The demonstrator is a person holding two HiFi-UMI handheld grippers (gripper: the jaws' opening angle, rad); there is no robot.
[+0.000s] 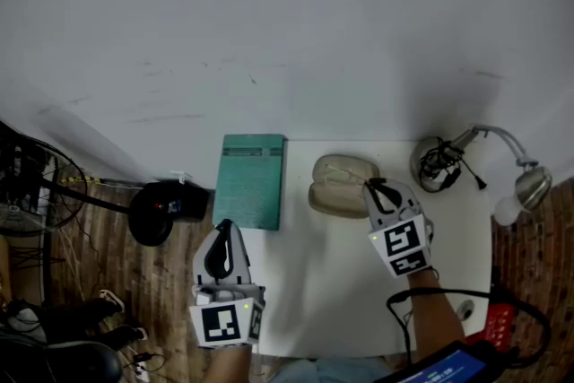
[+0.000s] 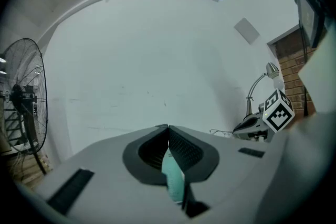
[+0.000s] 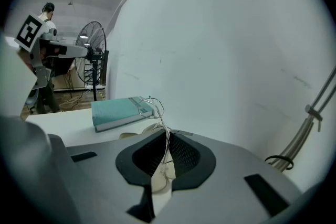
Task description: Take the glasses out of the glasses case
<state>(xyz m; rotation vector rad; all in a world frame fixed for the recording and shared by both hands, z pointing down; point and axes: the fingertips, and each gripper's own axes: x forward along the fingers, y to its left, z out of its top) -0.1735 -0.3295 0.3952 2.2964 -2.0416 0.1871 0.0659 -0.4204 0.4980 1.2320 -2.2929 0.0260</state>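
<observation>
Above open beige case (image 1: 336,181), right tool (image 3: 168,135) pinches thin wire glasses (image 3: 153,107); left tool (image 2: 168,127) closed.

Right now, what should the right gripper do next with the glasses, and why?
Probably carry the glasses aside and lay them on the bare table: the right gripper is shut on their thin wire frame, and they hang above the open case.

Our right gripper's (image 3: 167,137) jaws pinch the wire-framed glasses (image 3: 164,124), thin frame rising above the beige glasses case (image 3: 131,135); a teal book (image 3: 118,112) lies beyond.
</observation>
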